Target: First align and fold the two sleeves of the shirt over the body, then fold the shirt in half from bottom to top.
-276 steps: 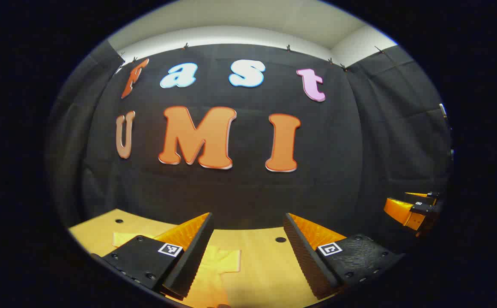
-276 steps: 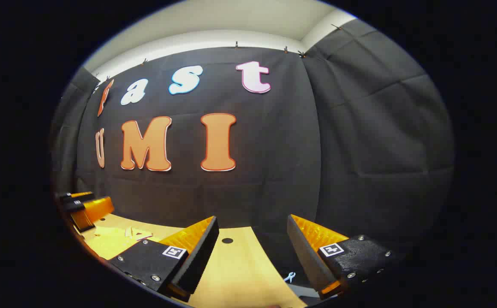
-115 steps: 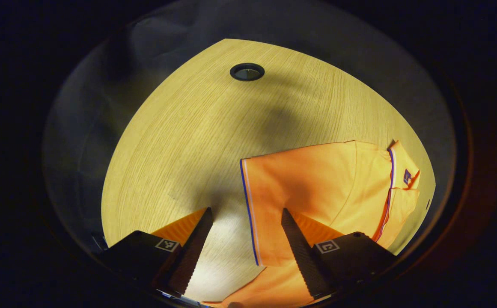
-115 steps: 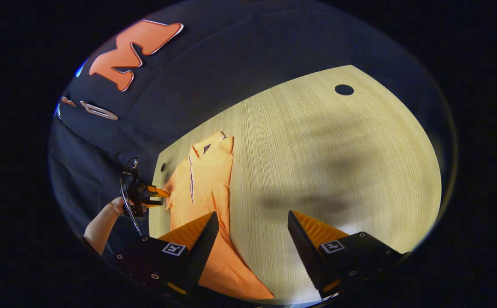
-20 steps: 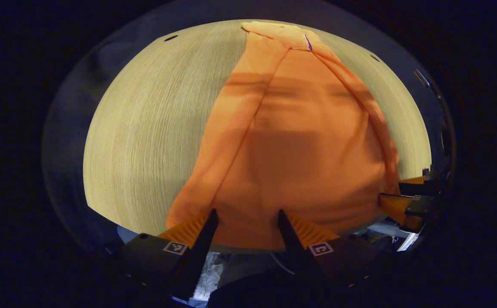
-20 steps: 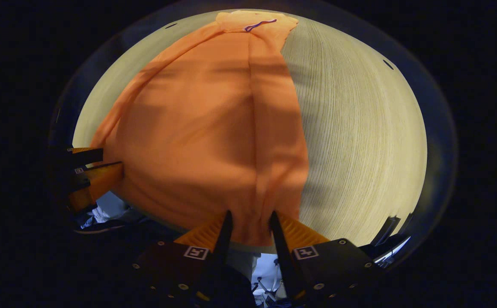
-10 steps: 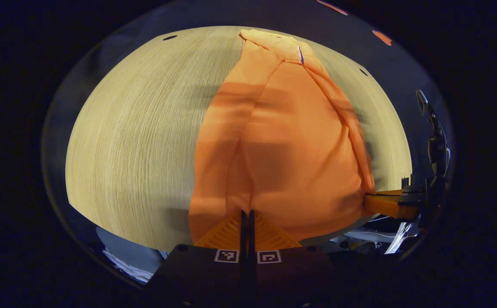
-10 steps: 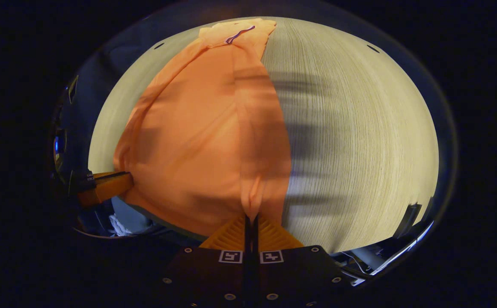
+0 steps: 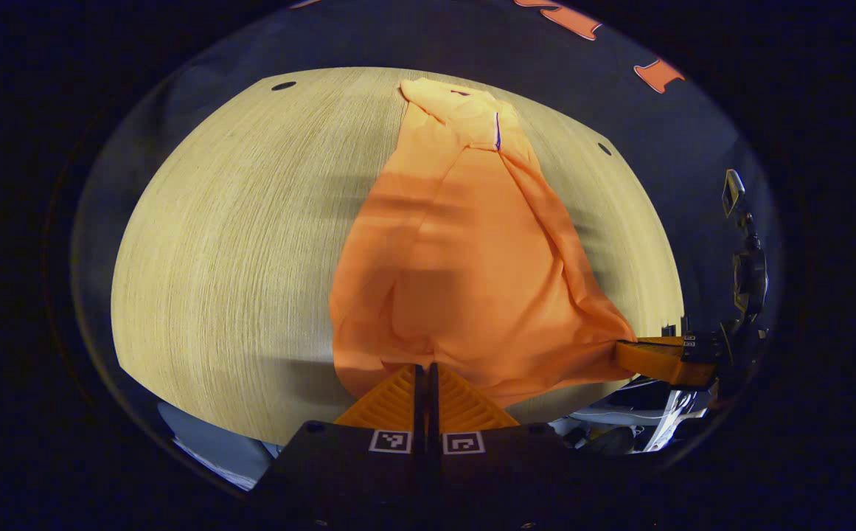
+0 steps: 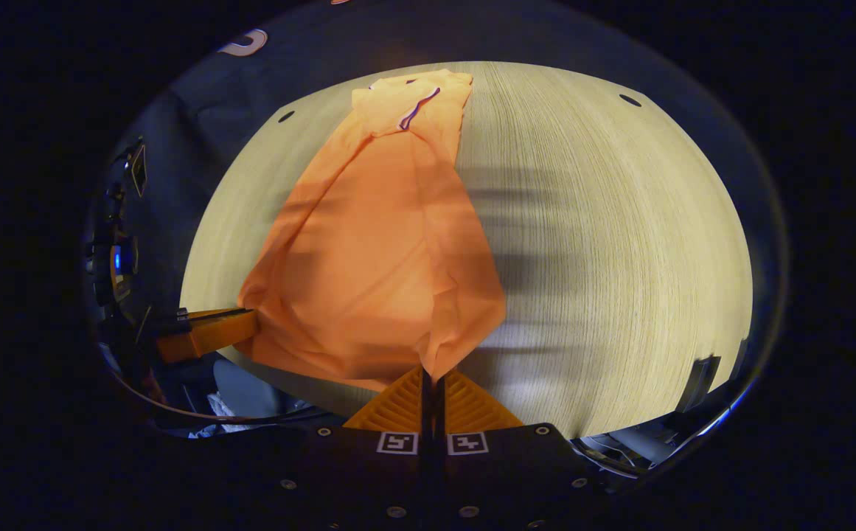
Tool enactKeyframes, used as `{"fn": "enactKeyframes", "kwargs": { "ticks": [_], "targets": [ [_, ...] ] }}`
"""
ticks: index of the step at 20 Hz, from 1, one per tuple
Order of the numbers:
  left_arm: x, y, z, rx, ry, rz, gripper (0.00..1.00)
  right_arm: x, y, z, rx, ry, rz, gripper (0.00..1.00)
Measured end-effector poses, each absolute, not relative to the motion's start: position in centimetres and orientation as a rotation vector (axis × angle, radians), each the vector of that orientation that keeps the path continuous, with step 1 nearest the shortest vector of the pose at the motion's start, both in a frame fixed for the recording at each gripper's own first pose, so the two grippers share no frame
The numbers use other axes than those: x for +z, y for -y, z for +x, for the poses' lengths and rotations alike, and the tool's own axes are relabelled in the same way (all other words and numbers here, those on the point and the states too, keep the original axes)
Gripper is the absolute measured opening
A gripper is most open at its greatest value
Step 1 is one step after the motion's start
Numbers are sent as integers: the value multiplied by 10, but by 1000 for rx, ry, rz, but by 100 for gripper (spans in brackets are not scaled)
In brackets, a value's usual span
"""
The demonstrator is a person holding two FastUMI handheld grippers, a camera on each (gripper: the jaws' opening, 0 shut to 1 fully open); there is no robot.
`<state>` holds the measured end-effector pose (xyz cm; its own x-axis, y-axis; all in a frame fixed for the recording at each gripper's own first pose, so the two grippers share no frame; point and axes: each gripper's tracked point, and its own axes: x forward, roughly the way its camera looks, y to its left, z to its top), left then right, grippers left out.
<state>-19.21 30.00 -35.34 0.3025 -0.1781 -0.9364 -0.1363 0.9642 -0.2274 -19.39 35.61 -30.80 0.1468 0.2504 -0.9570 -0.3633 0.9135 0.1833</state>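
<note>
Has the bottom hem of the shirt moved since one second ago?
Yes. The hem, clamped in both tongs, has lifted off the table's near edge and moved inward toward the collar.

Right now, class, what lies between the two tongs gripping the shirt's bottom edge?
In the right gripper view, the lifted hem of the orange shirt spans from the right tongs to the left tongs.

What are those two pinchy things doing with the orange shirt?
A person is folding an orange polo shirt on a pale wooden table with two hand-held grippers. The sleeves already look folded in, so the shirt lies as a long strip with its collar at the far end. The left gripper and the right gripper are each shut on a near bottom corner of the hem, which is raised off the table, apparently to carry it up toward the collar.
</note>
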Motion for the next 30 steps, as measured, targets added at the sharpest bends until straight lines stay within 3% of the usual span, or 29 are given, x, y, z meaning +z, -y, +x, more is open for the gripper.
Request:
{"fn": "enactKeyframes", "kwargs": {
  "ticks": [5, 15, 24, 30],
  "targets": [
    [-329, -306, -160, -37, -1189, -303, 1, -284, -367, -169, 448, -1280, -54, 0],
    [-284, -329, -54, -39, -1004, -283, 1, -243, -401, -69, 465, -1091, -21, 0],
    [-247, -366, 93, -39, -846, -269, 1, -215, -439, 52, 460, -933, -23, 0],
    [-254, -381, 189, -32, -797, -266, 1, -233, -463, 138, 433, -899, -42, 0]
  ]
}}
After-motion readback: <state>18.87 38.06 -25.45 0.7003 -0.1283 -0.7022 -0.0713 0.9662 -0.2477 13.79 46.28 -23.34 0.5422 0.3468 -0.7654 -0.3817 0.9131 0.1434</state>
